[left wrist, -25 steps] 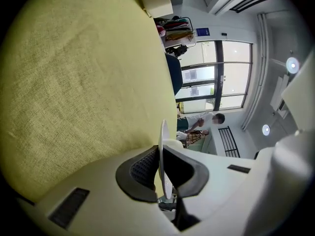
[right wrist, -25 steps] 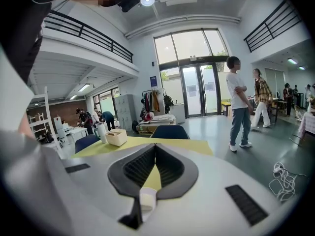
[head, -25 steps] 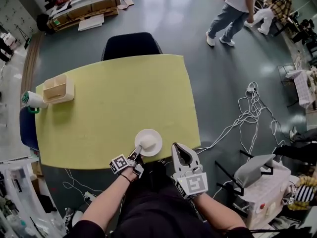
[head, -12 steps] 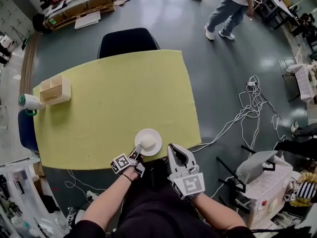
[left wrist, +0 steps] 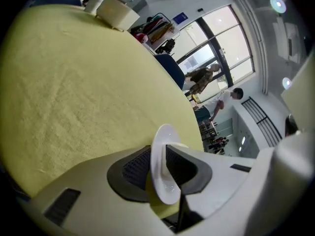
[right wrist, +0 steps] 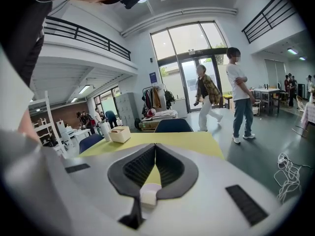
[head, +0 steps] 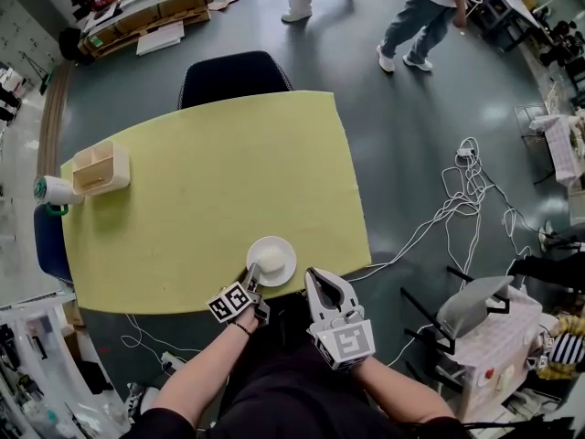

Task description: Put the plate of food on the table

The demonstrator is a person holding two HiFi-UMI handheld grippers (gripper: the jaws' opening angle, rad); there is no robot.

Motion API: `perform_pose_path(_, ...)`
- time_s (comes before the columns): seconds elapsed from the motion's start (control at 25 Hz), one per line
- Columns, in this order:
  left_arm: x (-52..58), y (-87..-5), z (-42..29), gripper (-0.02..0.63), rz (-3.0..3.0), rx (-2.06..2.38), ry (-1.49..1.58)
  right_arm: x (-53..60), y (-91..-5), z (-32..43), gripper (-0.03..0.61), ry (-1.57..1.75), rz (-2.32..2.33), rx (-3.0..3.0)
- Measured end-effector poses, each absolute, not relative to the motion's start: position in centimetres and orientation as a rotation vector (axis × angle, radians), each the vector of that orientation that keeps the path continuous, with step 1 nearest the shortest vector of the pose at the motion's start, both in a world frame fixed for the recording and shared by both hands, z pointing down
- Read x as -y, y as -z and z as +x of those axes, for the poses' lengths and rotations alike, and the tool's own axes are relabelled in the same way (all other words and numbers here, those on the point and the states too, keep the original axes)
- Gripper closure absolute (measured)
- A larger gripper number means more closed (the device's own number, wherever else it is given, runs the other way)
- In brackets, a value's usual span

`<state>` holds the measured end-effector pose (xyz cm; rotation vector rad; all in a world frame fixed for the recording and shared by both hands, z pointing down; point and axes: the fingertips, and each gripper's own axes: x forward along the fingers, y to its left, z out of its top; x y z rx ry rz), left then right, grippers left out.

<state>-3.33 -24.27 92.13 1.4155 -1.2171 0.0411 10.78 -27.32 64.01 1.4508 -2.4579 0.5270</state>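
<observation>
Pinching the near rim of the white plate [head: 274, 252] with the left gripper [head: 249, 280], clamped on it from both faces, plain as day in the left gripper view. Carrying a pale lump of food [head: 271, 262] in the middle. Parked right at the near edge of the yellow table [head: 201, 181], just ahead of the person's lap; honestly can't tell whether fully set down or just above the top. Holding the right gripper [head: 318, 277] just beside the plate at that same edge, tips pressed together, nothing pinched. Way over at the far left corner, spotted a beige box [head: 99, 167] next to a white container [head: 55, 190]. Also got a dark blue chair [head: 236, 76] at the far side, loose cables [head: 457, 199] on the floor off to the right, and people [head: 420, 21] walking beyond.
</observation>
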Motion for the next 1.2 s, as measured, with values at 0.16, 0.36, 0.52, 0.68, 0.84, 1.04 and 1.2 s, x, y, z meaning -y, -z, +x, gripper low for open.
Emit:
perform_pose_path(0.16, 24.1, -92.3, -4.2, 0.532, 1.489, 1.297, -0.178, 26.8, -64.6, 10.4, 0.566, -0.546, 1.437, 2.459)
perform_pose_path(0.36, 24.0, -93.1, -5.2, 0.532, 1.498, 1.318, -0.206, 27.0, -64.9, 10.5, 0.566, -0.548, 1.431, 2.455)
perform_pose_path(0.52, 24.2, -92.2, -5.6, 0.532, 1.579, 1.325, -0.243, 27.1, -64.8, 10.7, 0.566, -0.55, 1.433, 2.457)
perform_pose_path(0.68, 24.4, -90.6, -5.5, 0.56, 1.65, 1.299, -0.266, 27.4, -64.6, 10.8, 0.566, -0.522, 1.425, 2.464)
perform_pose_path(0.84, 25.1, -86.5, -4.7, 0.604, 1.798, 1.263, -0.281, 27.4, -63.5, 9.8, 0.566, -0.489, 1.372, 2.503)
perform_pose_path(1.04, 25.6, -80.3, -3.6, 0.604, 1.987, 1.207, -0.29, 27.5, -61.9, 8.7, 0.566, -0.479, 1.341, 2.535)
perform_pose_path(1.2, 25.8, -74.8, -3.7, 0.604, 2.098, 1.2, -0.236, 27.2, -60.8, 7.7, 0.566, -0.461, 1.293, 2.56)
